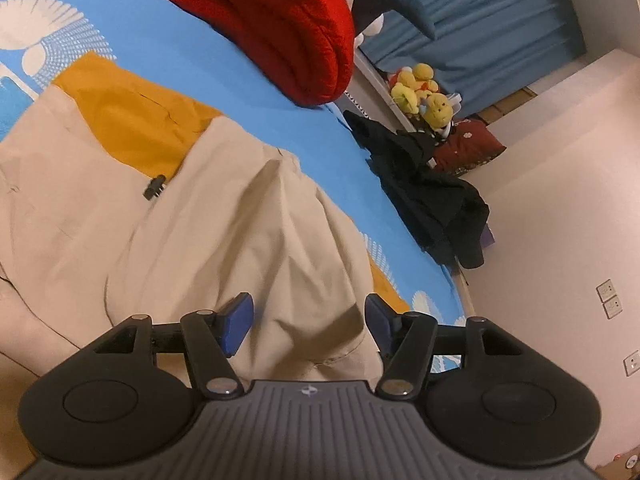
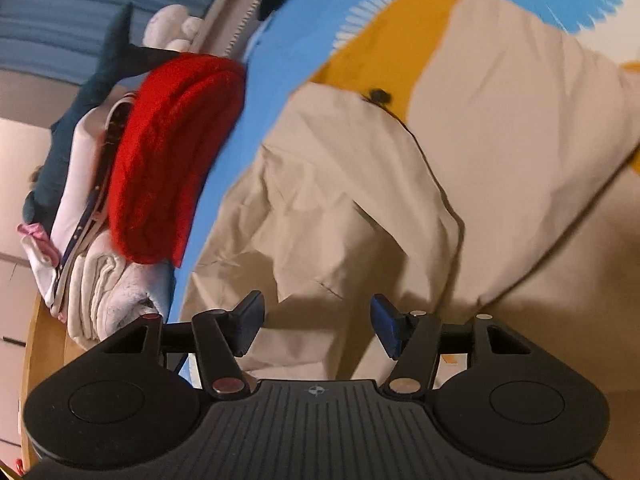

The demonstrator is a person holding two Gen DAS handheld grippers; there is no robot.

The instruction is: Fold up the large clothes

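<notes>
a: one beige and mustard jacket [image 1: 208, 216] on one blue sheet [image 1: 248, 80]. one black zip pull [image 1: 154, 187] on it.

b: same here, one jacket [image 2: 460, 168], one pull [image 2: 379, 96]. one red quilted garment [image 2: 172, 160] too, bundled.

a: one red one here as well [image 1: 280, 28]. also one black garment [image 1: 432, 196] at the bed edge.

b: towels [image 2: 108, 292] under the red one, stacked, number unclear.

a: three yellow plush toys [image 1: 420, 92], maybe more behind. three wall sockets [image 1: 610, 298].

b: two grippers, one left [image 1: 310, 326], one right [image 2: 318, 326], two blue pads each.
</notes>
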